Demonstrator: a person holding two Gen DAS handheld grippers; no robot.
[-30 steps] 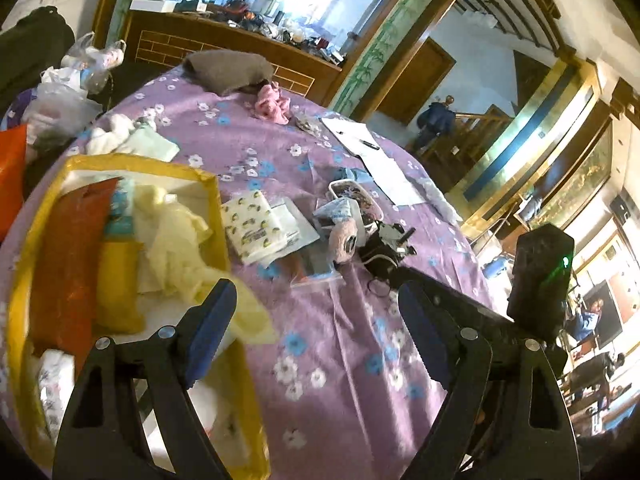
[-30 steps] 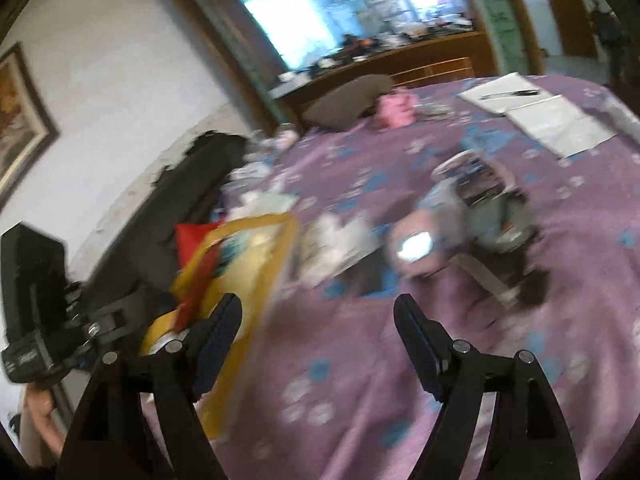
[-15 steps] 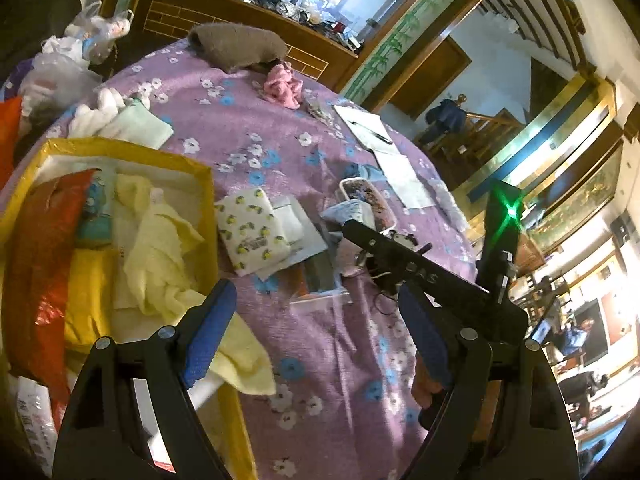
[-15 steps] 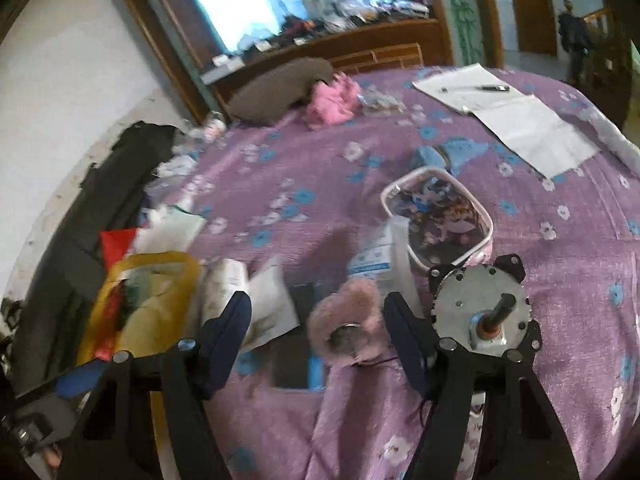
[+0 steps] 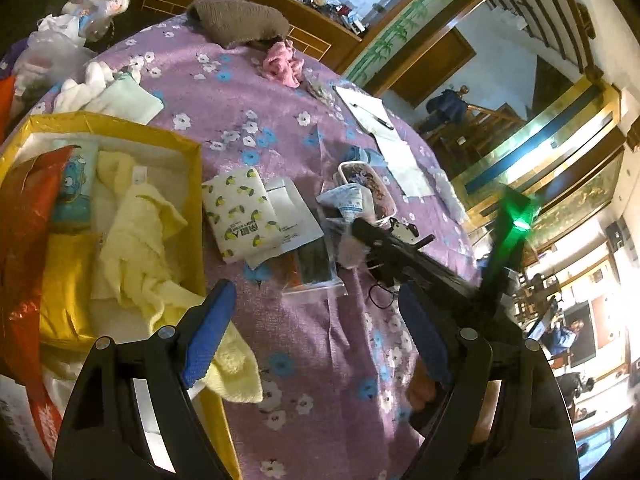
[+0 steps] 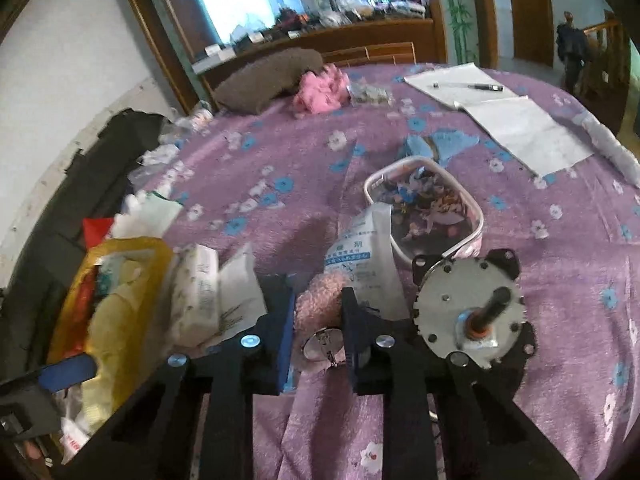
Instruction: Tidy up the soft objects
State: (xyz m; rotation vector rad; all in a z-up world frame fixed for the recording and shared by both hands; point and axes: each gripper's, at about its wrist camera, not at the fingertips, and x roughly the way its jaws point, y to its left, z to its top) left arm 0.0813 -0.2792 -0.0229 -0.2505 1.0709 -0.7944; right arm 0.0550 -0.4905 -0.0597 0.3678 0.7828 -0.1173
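Fingers of the right gripper (image 6: 318, 336) have just closed onto the pink fluffy pompom (image 6: 320, 300) on the worktop (image 6: 304, 160); left gripper (image 5: 316, 328) fingers stand wide, empty.

Fluffy pink puff with a round silver clip (image 6: 320, 320) lies squeezed between the right claw (image 6: 318, 340)'s two dark pads, its fuzz bulging out ahead of them.

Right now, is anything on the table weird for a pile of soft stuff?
Yes: a metal motor with a shaft sits among the soft things, beside the pink fuzzy thing. It looks hard, so it doesn't belong.
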